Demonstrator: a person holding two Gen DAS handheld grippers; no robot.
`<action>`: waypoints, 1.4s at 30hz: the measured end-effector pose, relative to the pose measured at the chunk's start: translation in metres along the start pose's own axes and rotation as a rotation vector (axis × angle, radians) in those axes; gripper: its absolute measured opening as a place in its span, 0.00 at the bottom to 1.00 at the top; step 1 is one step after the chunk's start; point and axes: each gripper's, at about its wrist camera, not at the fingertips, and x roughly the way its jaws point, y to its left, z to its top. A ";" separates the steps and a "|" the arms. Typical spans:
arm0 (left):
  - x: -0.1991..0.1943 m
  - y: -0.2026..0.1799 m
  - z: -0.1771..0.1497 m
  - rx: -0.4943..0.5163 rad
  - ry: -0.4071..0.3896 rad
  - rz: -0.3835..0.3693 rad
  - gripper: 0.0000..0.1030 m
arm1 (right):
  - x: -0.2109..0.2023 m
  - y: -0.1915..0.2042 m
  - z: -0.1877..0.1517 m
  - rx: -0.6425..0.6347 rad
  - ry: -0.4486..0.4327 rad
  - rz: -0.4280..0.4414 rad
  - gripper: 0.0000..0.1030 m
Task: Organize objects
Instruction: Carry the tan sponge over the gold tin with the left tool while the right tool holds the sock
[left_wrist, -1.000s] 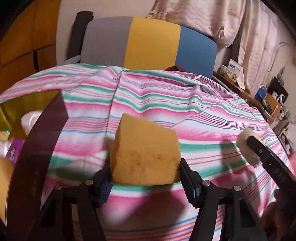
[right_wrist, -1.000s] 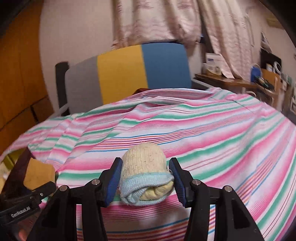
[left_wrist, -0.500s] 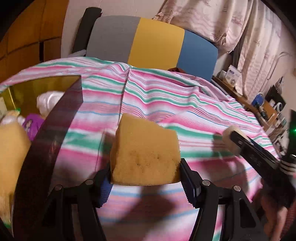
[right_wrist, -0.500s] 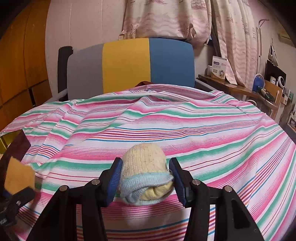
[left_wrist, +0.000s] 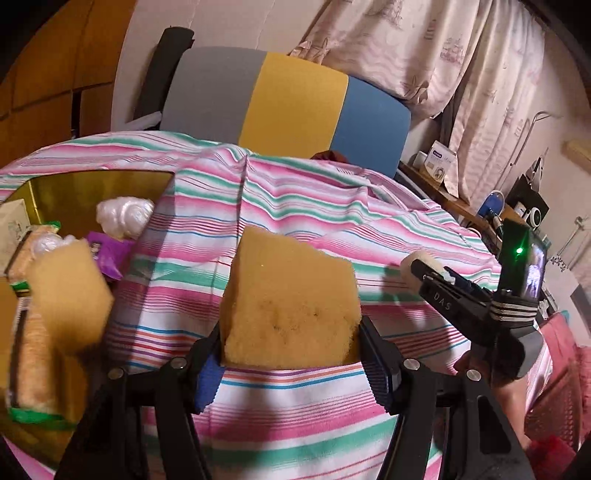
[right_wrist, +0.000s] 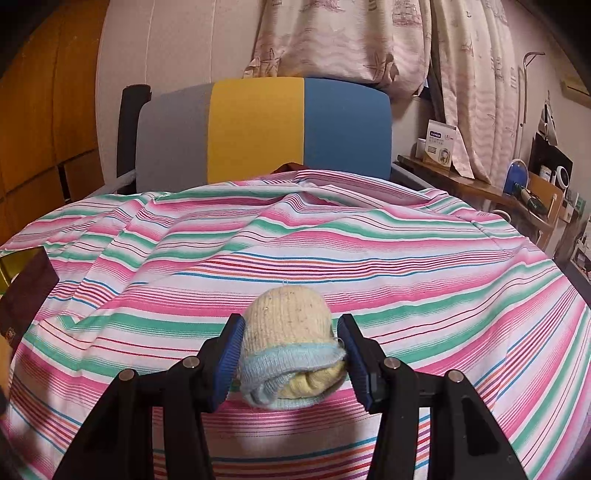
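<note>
sponge (left_wrist: 291, 306) porous foam; sock roll (right_wrist: 290, 347) knit; tablecloth (right_wrist: 369, 258) woven, matt.

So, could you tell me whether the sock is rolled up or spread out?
Rolled up: the sock is a tight ball, its blue cuff wrapped around it.

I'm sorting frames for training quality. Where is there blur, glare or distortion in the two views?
Left wrist: sponge sharp, box contents at left edge smeared, green light flares. Right wrist: rolled sock crisp, left edge blurred. Both bend the striped cloth.

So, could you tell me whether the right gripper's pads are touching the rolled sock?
Touching: the right wrist view shows both pads pressed against the rolled sock.
</note>
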 end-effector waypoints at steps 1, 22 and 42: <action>-0.004 0.002 0.001 -0.001 -0.001 0.000 0.64 | 0.000 0.000 0.000 0.001 -0.001 0.005 0.51; -0.066 0.088 0.020 -0.114 -0.124 0.106 0.64 | -0.012 0.018 0.000 -0.081 -0.034 -0.015 0.51; -0.016 0.209 0.102 -0.299 0.054 0.207 0.65 | -0.078 0.140 0.021 -0.119 -0.082 0.377 0.51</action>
